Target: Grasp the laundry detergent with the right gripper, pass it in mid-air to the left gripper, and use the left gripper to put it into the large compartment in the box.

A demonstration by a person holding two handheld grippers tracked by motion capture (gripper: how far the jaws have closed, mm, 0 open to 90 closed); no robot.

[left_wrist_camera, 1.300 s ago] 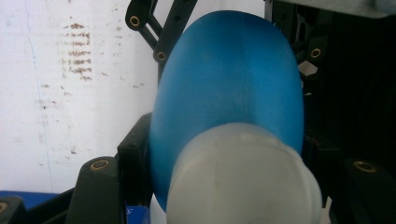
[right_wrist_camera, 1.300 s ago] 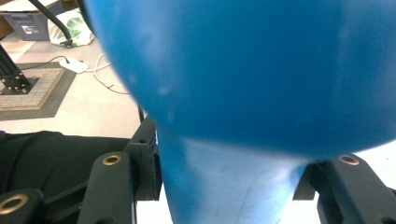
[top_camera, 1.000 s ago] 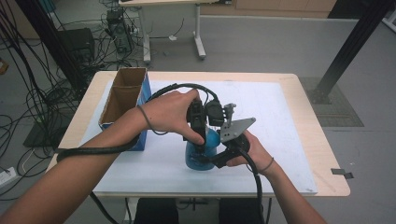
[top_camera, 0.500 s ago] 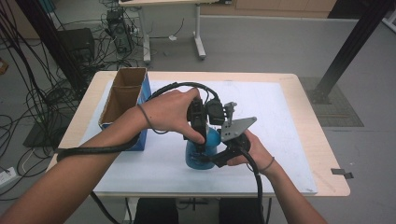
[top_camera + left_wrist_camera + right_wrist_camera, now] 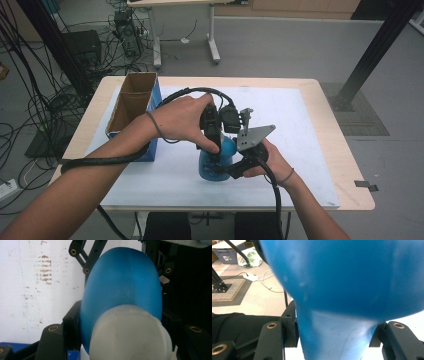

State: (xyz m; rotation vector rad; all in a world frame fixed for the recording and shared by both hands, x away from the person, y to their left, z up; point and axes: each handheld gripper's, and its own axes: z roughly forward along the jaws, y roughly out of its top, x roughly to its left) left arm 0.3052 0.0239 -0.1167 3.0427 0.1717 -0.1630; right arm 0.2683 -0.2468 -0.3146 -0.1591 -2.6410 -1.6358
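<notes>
A blue bottle [image 5: 219, 162] stands on the white mat near the table's front edge. In the left gripper view its blue body [image 5: 122, 280] swells away below a white cap [image 5: 130, 337]. My left gripper [image 5: 212, 146] comes down from above, and in its own view the left gripper [image 5: 120, 322] is shut on the white cap. My right gripper [image 5: 226, 171] reaches in level from the right. In its own view the right gripper [image 5: 334, 332] is shut on the bottle's narrower part, with the wide blue body [image 5: 342, 272] bulging beyond. Both hands hold the grippers close together.
An open cardboard box with blue sides [image 5: 131, 107] stands at the table's left edge. The white mat [image 5: 300, 125] covers most of the wooden table [image 5: 345, 165]. Cables and another table's legs [image 5: 212, 35] lie on the floor beyond.
</notes>
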